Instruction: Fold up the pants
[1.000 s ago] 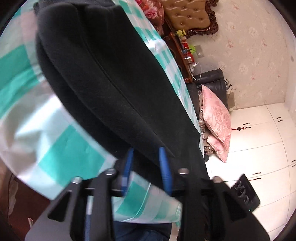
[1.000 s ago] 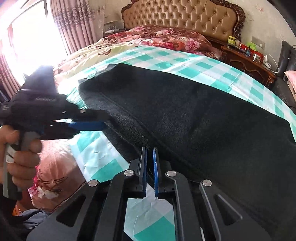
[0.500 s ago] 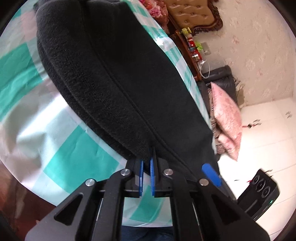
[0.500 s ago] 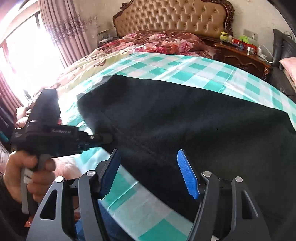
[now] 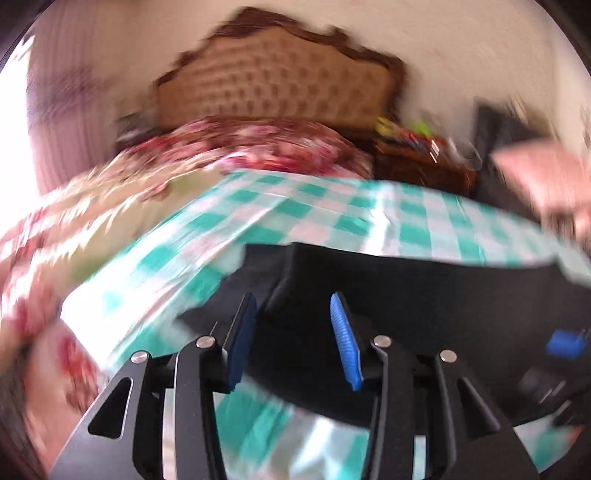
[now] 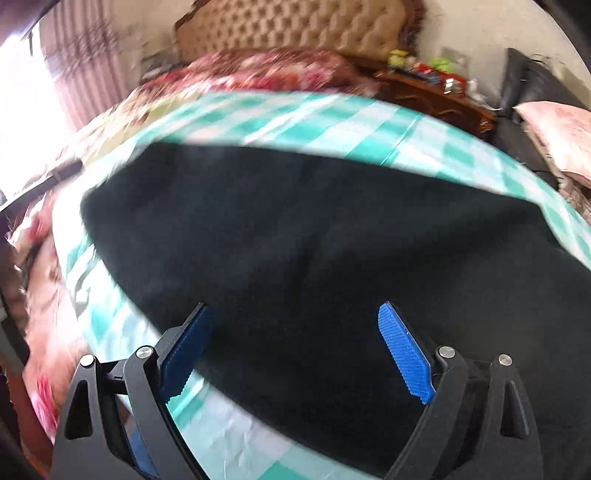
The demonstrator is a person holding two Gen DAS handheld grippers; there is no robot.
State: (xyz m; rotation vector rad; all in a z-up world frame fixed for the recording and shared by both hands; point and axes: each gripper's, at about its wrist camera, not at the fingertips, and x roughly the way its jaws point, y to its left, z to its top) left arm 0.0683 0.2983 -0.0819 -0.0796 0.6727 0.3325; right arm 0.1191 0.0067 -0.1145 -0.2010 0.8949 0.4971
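The pants (image 6: 314,240) lie across the middle of the frame on the bed (image 6: 388,125); behind them at top centre stands the headboard (image 6: 295,26), the nightstand (image 6: 436,96) at upper right, a pillow (image 6: 557,136) further right

We see left wrist view low over bed edge, facing headboard (image 5: 277,81) along its own fingers (image 5: 341,339); blurred; right wrist view close above black pants (image 6: 314,240), tilted down, facing same headboard; both views share pants, checked sheet (image 5: 332,218), nightstand (image 6: 436,96), pink pillow (image 6: 557,133).
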